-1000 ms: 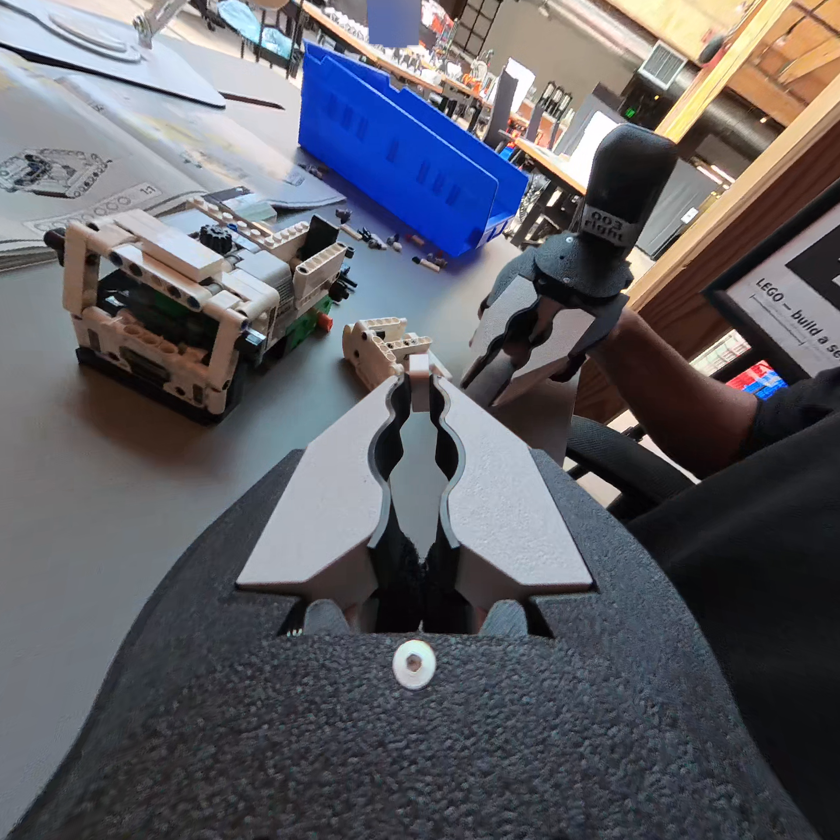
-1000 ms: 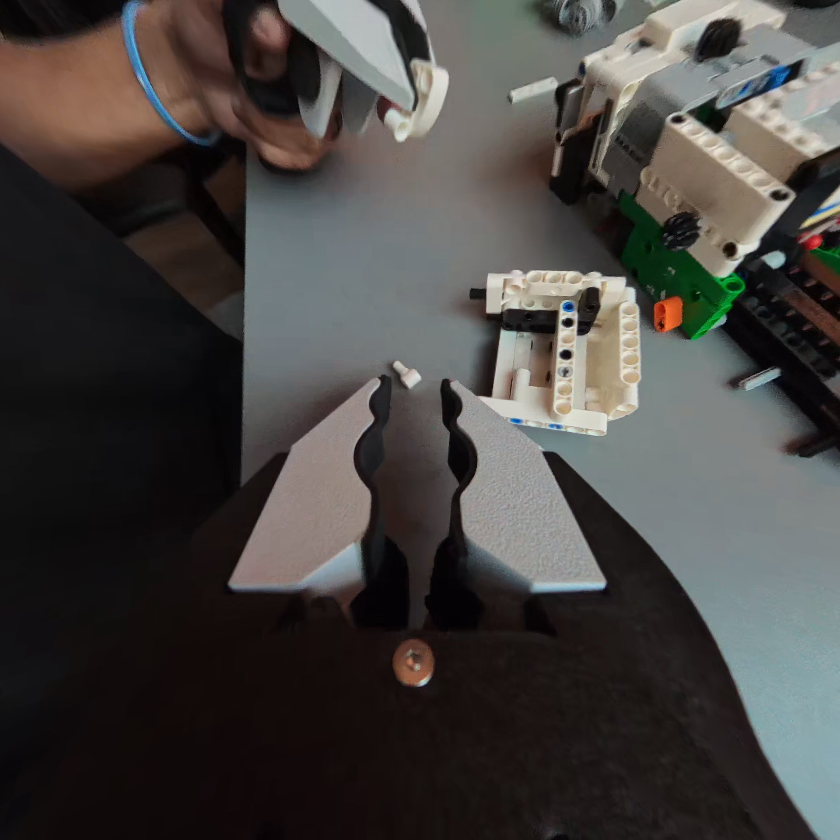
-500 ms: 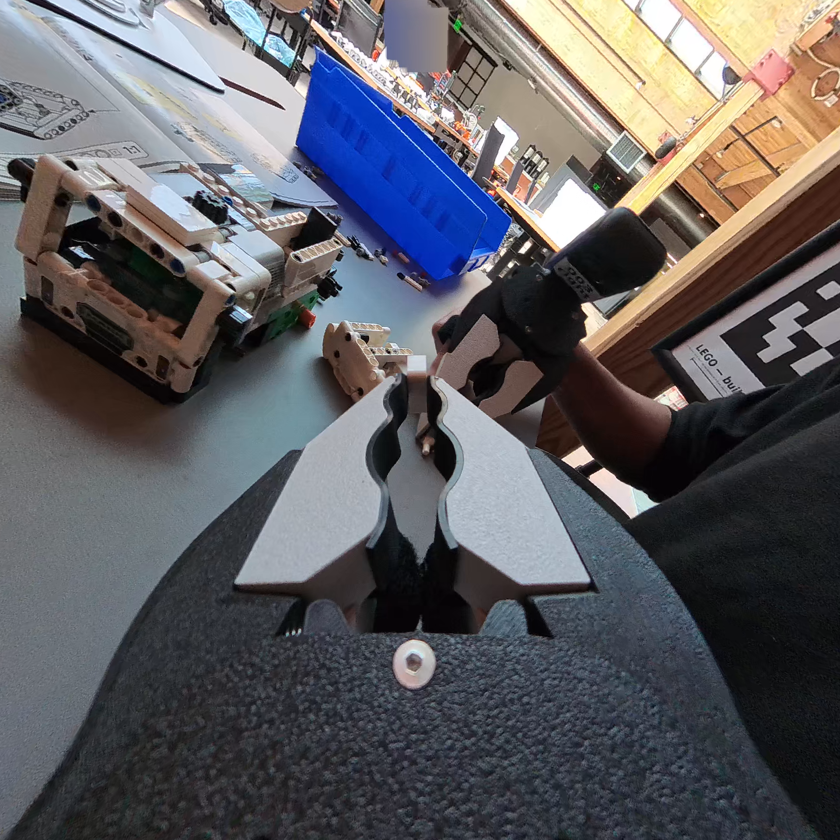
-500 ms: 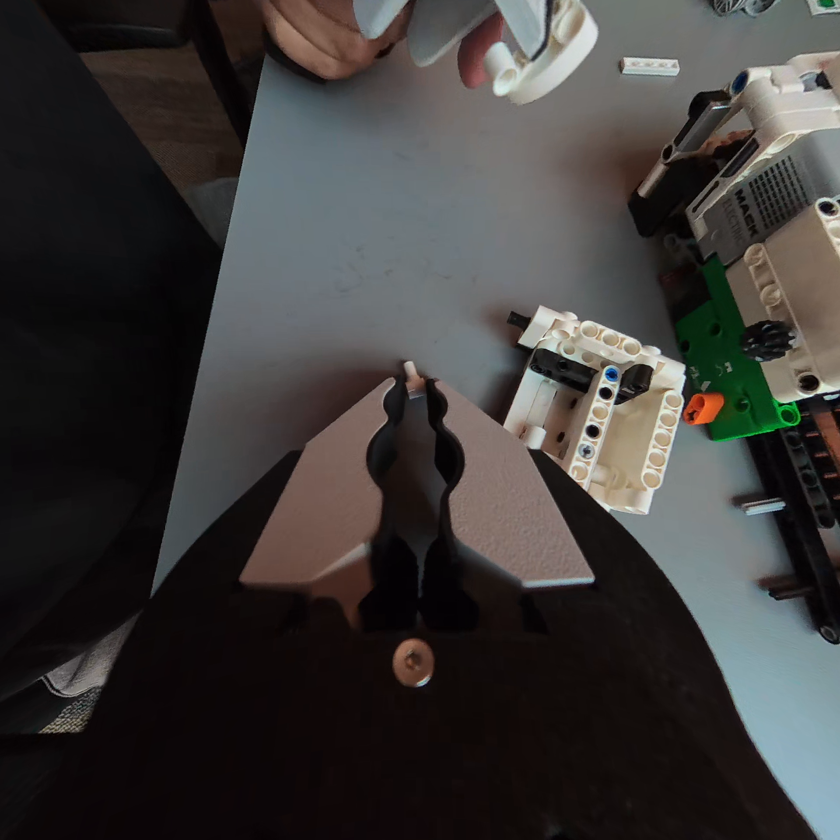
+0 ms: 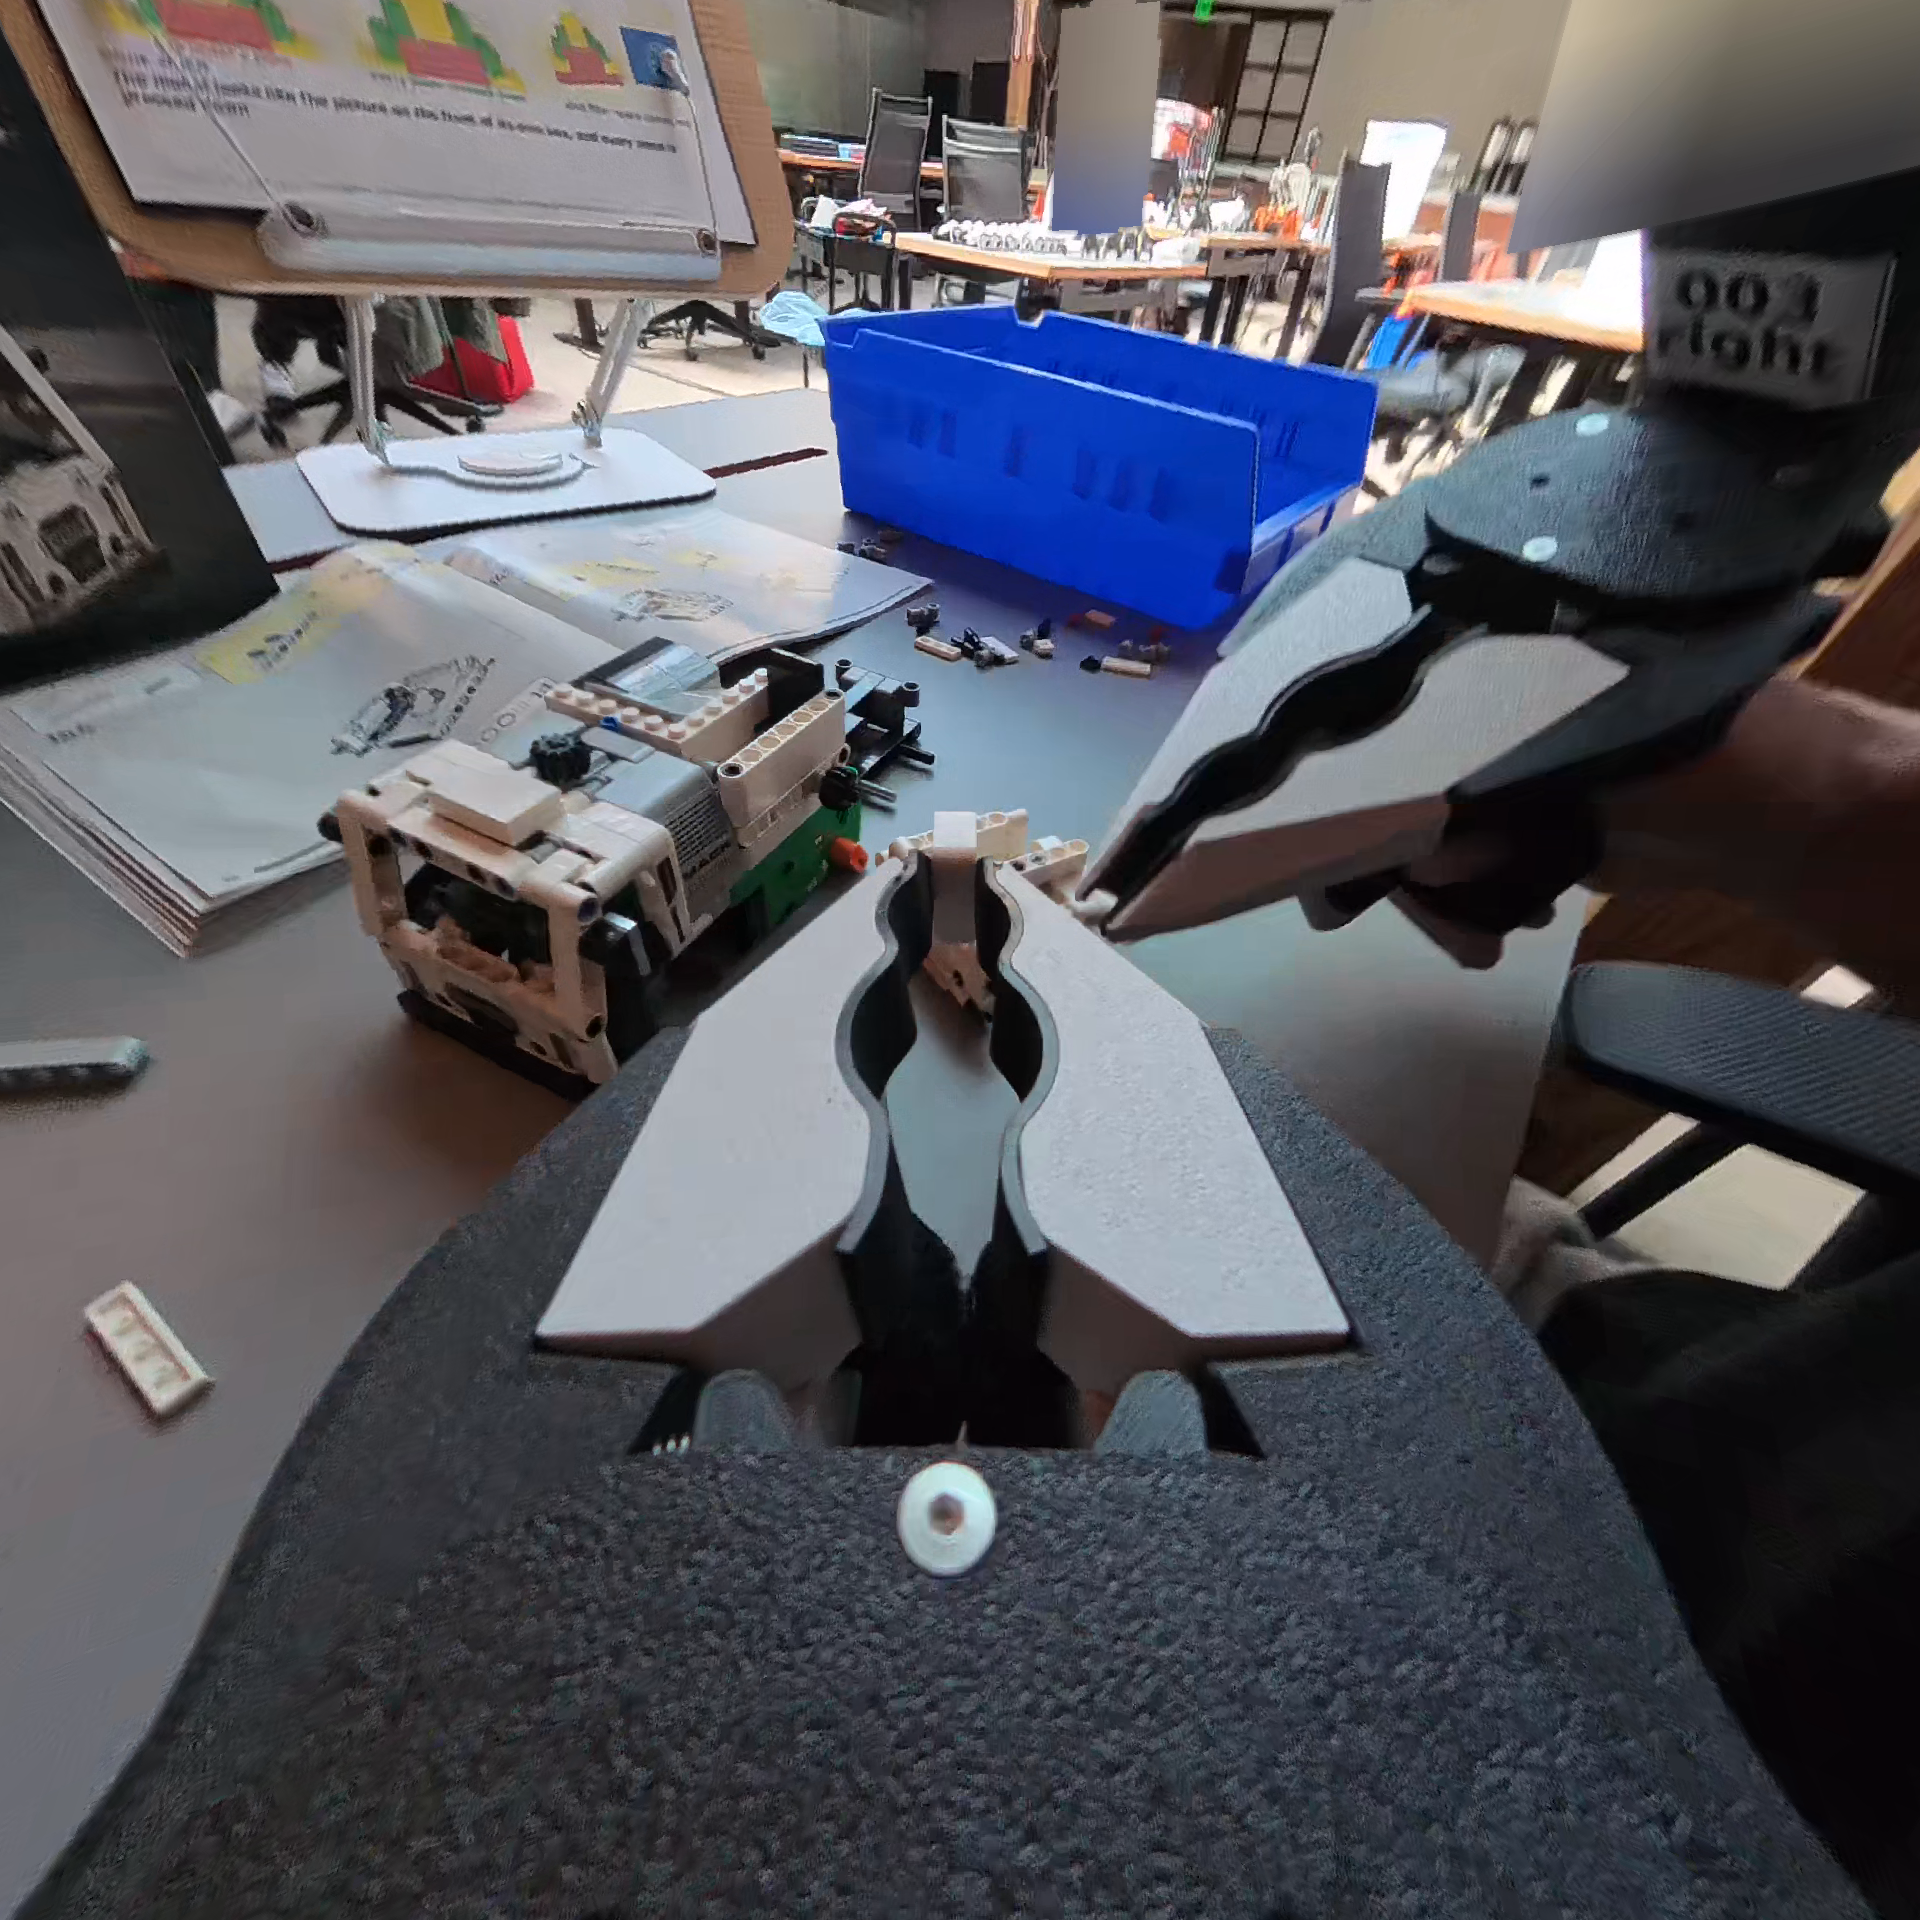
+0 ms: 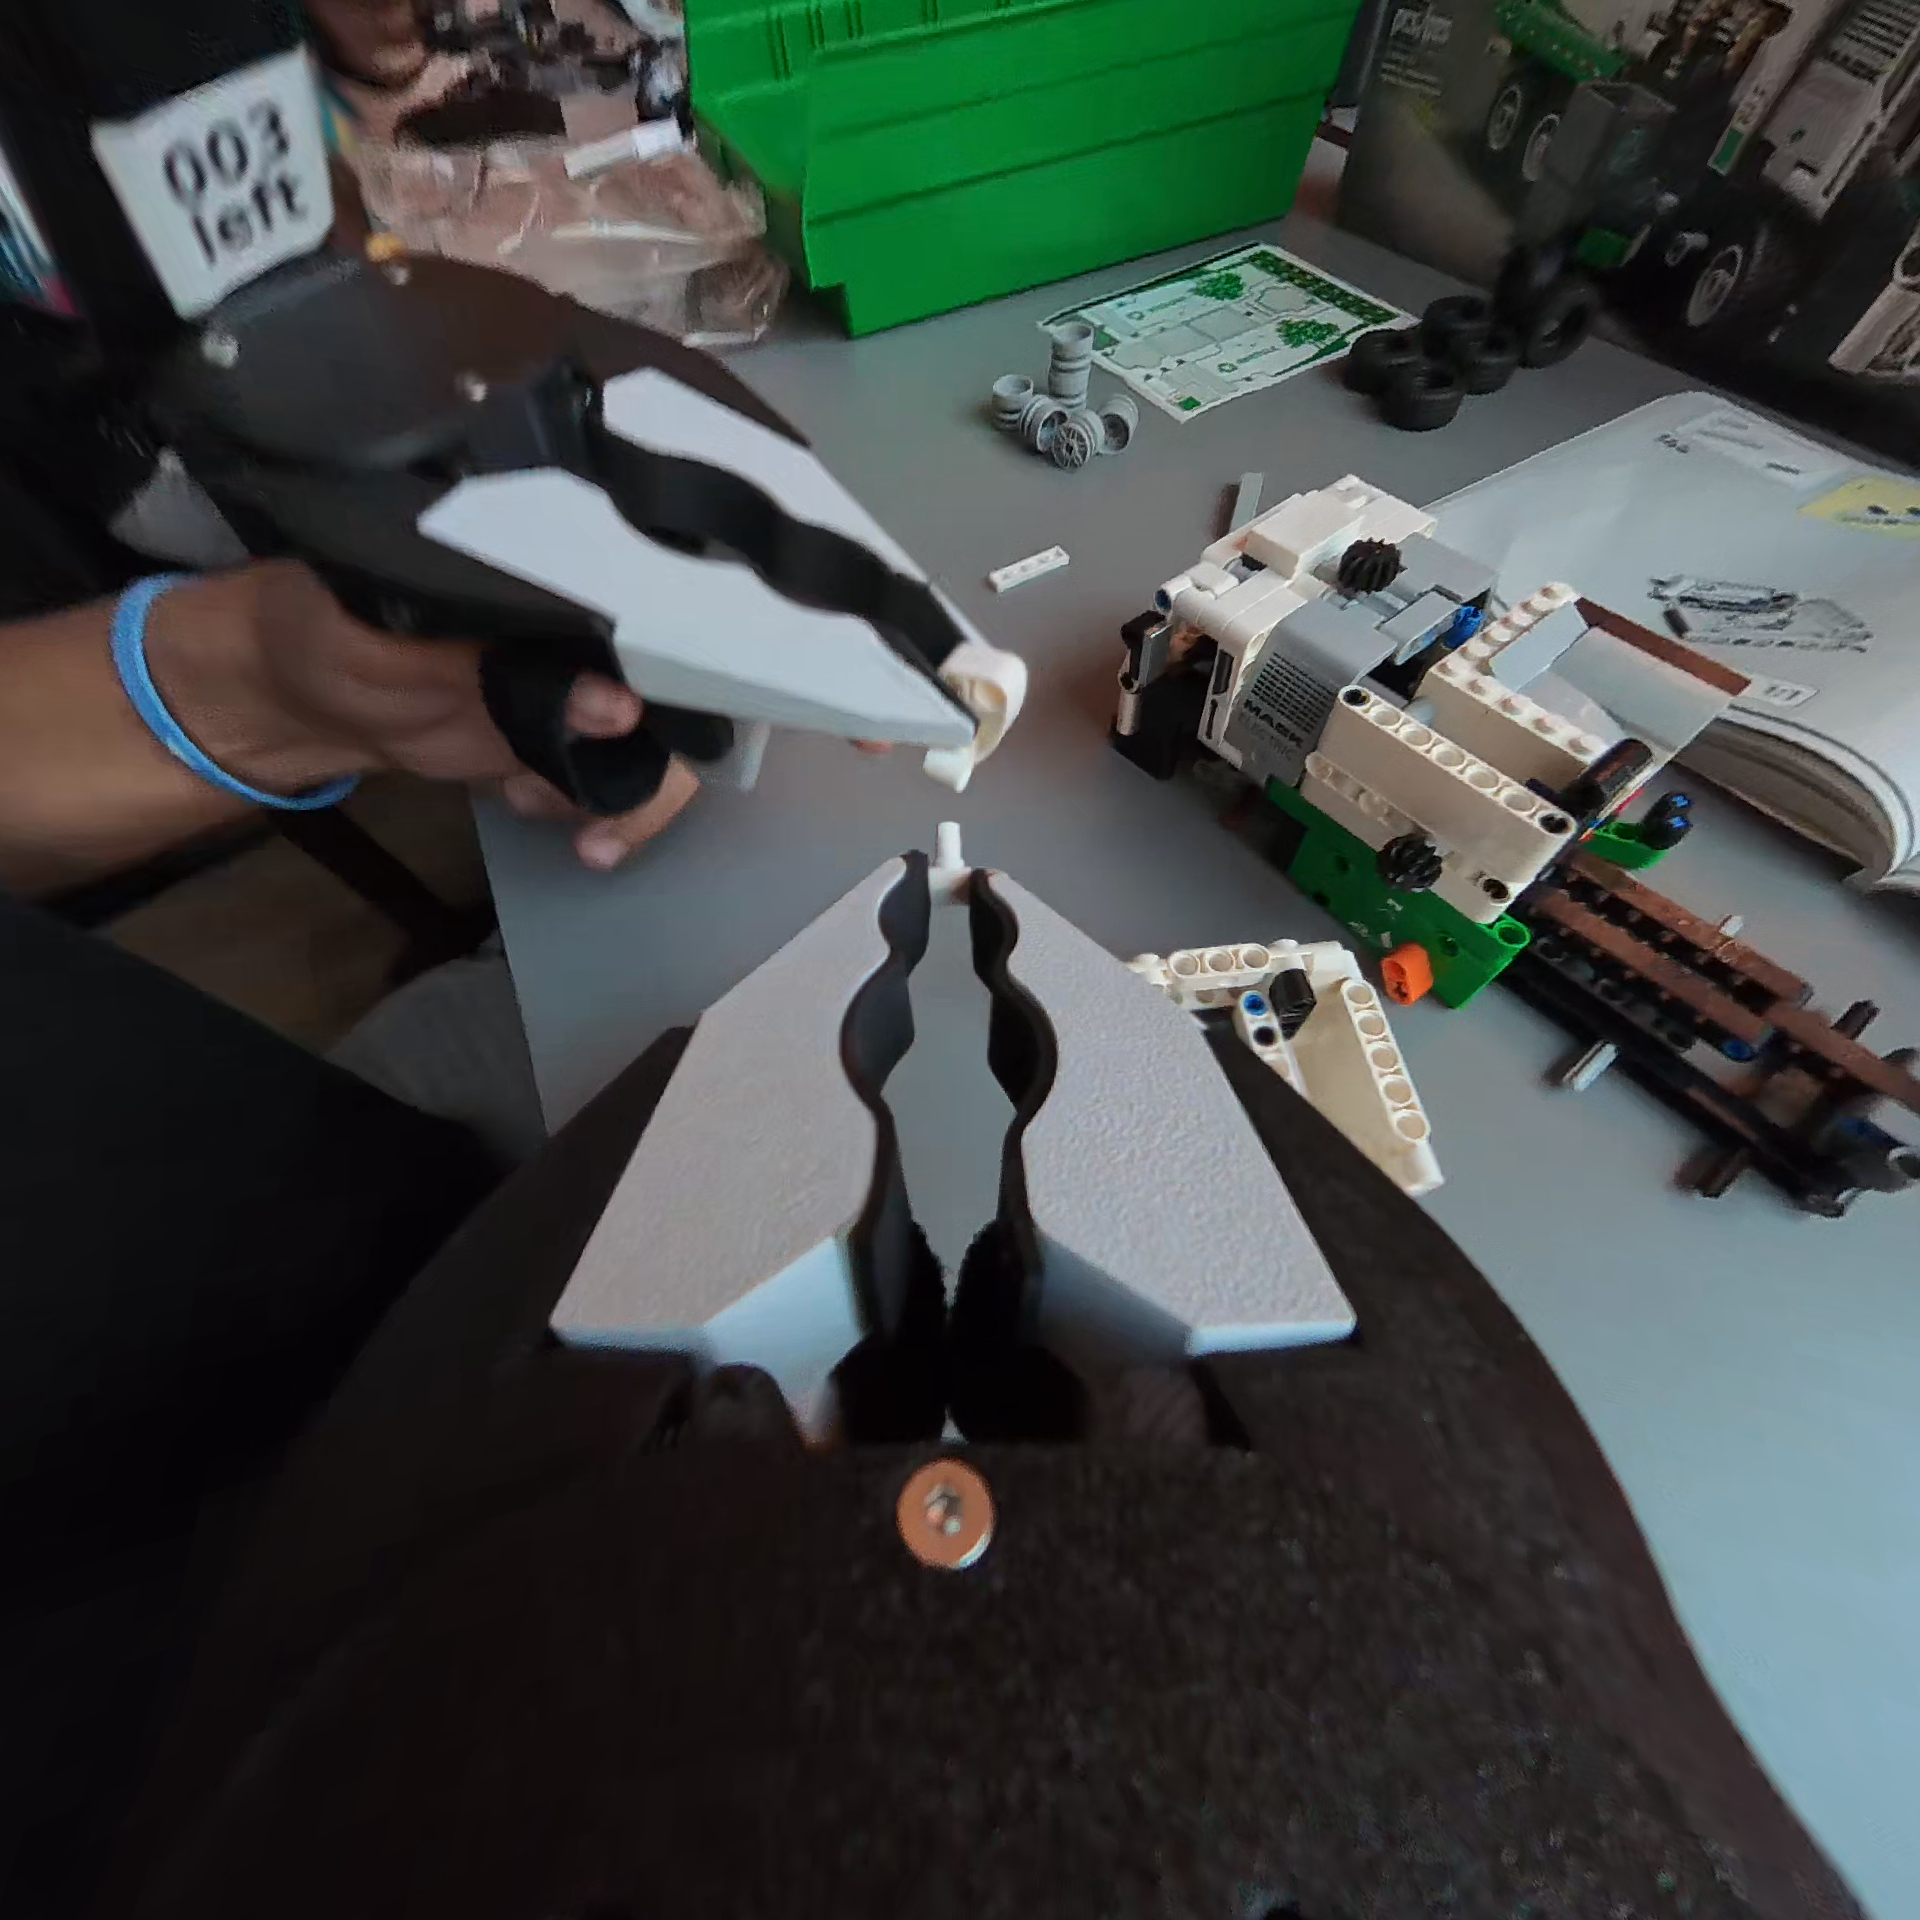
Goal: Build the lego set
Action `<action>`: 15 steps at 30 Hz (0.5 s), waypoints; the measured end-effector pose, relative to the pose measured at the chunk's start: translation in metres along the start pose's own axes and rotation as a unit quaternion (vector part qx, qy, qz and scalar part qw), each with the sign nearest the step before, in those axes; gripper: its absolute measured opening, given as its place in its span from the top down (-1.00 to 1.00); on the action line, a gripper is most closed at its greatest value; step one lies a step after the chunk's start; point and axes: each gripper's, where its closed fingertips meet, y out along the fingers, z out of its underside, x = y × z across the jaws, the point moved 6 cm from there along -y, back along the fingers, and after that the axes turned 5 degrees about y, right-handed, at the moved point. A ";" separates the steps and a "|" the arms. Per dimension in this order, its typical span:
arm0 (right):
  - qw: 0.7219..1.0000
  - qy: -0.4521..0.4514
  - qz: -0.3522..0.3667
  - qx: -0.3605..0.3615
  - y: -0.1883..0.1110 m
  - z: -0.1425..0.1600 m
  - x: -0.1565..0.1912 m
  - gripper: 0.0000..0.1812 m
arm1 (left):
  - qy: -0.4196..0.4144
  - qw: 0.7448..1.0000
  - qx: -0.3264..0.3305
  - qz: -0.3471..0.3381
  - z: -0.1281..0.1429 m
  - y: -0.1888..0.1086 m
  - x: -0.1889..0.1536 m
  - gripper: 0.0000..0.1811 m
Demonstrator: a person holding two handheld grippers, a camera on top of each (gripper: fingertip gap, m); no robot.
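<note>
While the left gripper (image 6: 961, 717) pinches a white curved piece (image 6: 992, 691), the right gripper (image 6: 948, 883) pinches a white pin (image 6: 948, 854) just below it.

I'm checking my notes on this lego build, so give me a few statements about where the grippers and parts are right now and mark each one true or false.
1. The right gripper is shut on a small white pin. True.
2. The left gripper is open and holds nothing. False: it is shut on a white curved piece.
3. The pin is already pushed into the curved piece. False: the right wrist view shows a gap between them.
4. The partly built truck stands on the table, in neither gripper. True.
5. The grey wheel rims sit inside the green bin. False: they lie on the table in front of it.
</note>
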 end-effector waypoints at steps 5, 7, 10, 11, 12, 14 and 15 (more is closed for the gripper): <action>0.995 0.095 0.000 -0.040 -0.005 -0.006 -0.008 0.93 | 0.119 0.992 0.026 -0.027 0.006 0.004 -0.012 0.92; 0.995 0.093 0.006 -0.032 -0.004 -0.006 -0.006 0.93 | 0.131 0.991 0.023 -0.035 0.006 0.004 -0.014 0.92; 0.995 0.100 0.002 -0.031 -0.003 -0.007 -0.002 0.93 | 0.134 0.990 0.014 -0.046 0.004 0.005 -0.013 0.92; 0.994 0.101 0.003 -0.029 -0.002 -0.007 -0.001 0.93 | 0.134 0.990 0.012 -0.046 0.003 0.005 -0.013 0.92; 0.994 0.102 0.005 -0.030 -0.002 -0.008 -0.001 0.93 | 0.135 0.990 0.011 -0.047 0.003 0.005 -0.013 0.92; 0.994 0.106 0.010 -0.031 -0.001 -0.009 -0.001 0.93 | 0.145 0.988 0.013 -0.048 0.004 0.005 -0.014 0.93; 0.994 0.107 0.008 -0.031 0.000 -0.009 -0.001 0.93 | 0.151 0.987 0.014 -0.050 0.004 0.006 -0.015 0.93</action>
